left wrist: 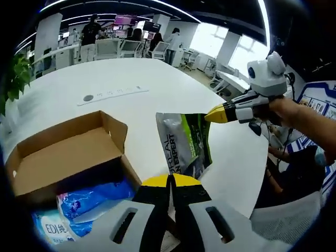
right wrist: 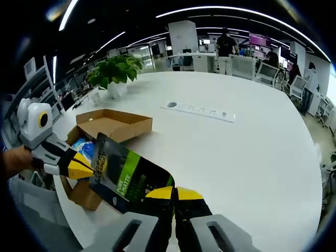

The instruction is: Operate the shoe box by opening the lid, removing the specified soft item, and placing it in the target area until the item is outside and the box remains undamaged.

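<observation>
Two grippers, both mine: my left gripper (left wrist: 170, 181) and right gripper (right wrist: 174, 193) each pinch an edge of the green-and-black pouch (right wrist: 128, 181), held above the white table (right wrist: 252, 152), beside the open cardboard box (left wrist: 63, 157) (blue packets (left wrist: 94, 197) inside).

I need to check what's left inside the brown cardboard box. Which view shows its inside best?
The left gripper view: the brown cardboard box lies open toward it, showing blue packets inside. In the right gripper view, the box is partly hidden behind the black-and-green pouch.
</observation>
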{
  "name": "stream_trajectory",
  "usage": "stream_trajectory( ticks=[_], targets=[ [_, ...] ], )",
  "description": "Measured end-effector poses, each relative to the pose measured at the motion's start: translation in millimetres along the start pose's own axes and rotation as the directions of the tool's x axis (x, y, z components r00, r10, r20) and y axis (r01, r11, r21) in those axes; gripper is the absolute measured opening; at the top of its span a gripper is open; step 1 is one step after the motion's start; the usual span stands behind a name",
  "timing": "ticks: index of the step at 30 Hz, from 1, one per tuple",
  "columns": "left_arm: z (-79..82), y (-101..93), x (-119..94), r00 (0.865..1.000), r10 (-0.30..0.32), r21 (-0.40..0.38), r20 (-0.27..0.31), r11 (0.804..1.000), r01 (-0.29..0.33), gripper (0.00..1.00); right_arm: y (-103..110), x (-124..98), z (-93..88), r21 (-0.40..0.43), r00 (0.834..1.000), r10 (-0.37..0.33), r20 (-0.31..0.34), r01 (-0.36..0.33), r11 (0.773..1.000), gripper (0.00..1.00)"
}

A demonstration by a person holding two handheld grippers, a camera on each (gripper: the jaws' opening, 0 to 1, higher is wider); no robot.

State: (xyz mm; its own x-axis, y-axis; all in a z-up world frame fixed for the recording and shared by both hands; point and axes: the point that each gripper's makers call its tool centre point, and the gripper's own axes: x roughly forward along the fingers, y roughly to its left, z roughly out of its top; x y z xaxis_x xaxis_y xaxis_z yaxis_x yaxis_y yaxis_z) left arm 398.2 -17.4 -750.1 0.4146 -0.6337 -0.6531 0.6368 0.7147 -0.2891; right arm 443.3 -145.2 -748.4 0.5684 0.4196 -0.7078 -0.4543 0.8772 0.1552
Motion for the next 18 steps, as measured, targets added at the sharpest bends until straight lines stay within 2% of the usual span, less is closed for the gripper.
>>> stream_trajectory(
  ticks=[18],
  targets=[
    [-1.6,5.2,22.4,0.998,0.035,0.047,-0.052,0.998,-0.032,0.0,-17.8,24.4,-14.4,0.02,0.999,0.0,-0.043,0.001,1.0,0.0]
  ],
)
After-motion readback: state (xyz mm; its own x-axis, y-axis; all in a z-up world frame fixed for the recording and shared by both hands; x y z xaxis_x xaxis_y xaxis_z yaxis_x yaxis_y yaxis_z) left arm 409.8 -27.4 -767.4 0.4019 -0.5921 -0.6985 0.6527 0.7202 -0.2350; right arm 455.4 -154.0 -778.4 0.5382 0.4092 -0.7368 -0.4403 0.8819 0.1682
